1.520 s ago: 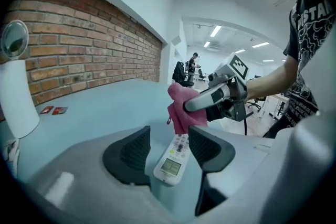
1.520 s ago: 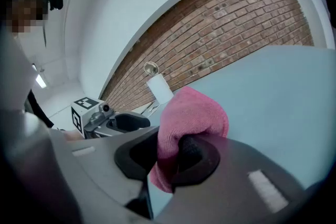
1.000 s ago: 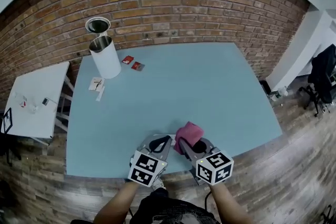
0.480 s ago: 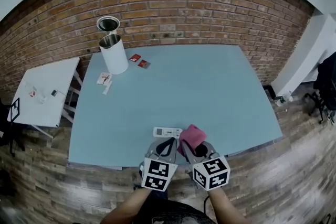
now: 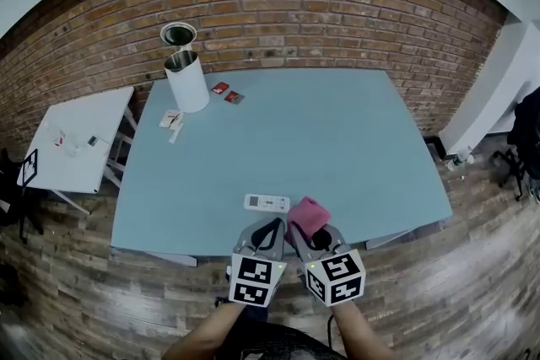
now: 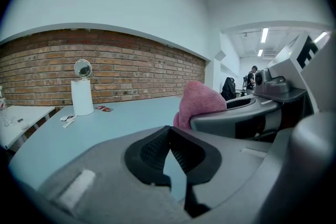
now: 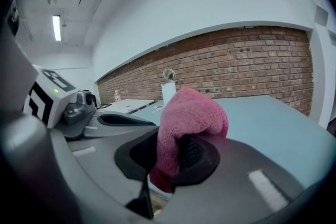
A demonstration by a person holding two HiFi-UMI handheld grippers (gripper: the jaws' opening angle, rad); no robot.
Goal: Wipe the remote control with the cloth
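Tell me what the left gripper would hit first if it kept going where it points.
Probably the remote: in the head view it lies on the table just ahead of the left gripper, in line with its jaws. Height is unclear, so it might pass over it.

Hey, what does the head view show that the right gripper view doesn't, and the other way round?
Only the head view: the remote control, lying on the table just beyond the grippers, and the person's forearms.
Only the right gripper view: the right gripper seen close up, its jaws closed on the pink cloth, which bulges above them, and a ceiling light.
Both: the cloth, the blue table, the white canister and the brick wall.
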